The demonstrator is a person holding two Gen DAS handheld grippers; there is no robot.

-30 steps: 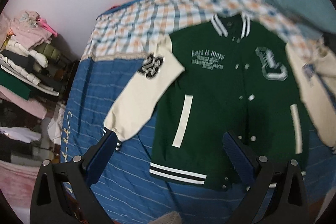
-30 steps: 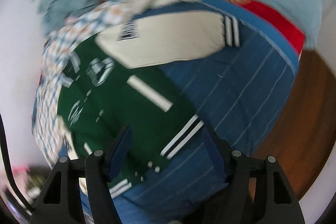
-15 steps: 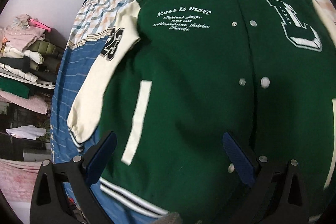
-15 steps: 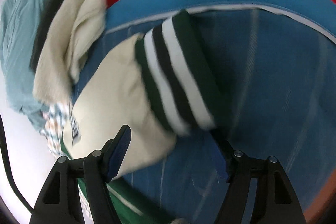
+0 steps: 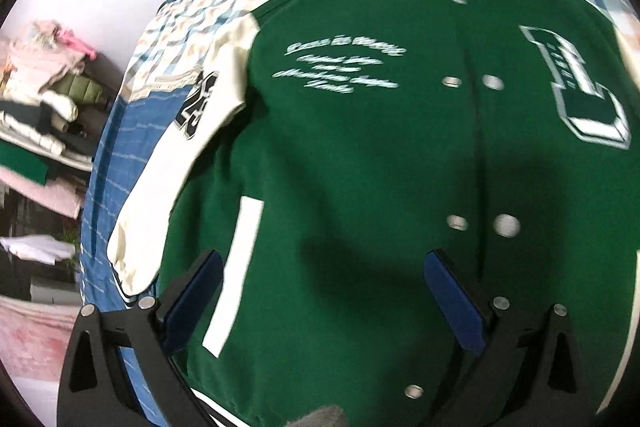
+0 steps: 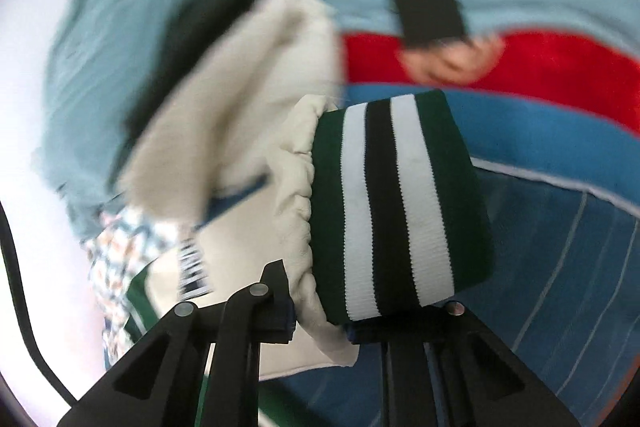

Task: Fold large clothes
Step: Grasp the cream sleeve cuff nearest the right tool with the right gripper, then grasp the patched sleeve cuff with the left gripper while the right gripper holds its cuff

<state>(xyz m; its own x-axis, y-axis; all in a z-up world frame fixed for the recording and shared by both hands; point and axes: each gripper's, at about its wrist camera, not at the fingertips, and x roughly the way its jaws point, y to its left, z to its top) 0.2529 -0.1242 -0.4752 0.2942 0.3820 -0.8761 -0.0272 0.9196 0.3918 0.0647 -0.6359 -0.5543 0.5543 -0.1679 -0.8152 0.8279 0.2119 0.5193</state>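
Green varsity jacket (image 5: 360,155) lies flat, unfolded, on the bed (image 6: 560,247) — right claw (image 6: 320,323) clamped on its striped cuff (image 6: 396,203), left claw (image 5: 324,303) spread above; folding barely begun.

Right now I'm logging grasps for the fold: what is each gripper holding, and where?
The right gripper is shut on the jacket sleeve at its striped cuff. The left gripper is open above the jacket, holding nothing.
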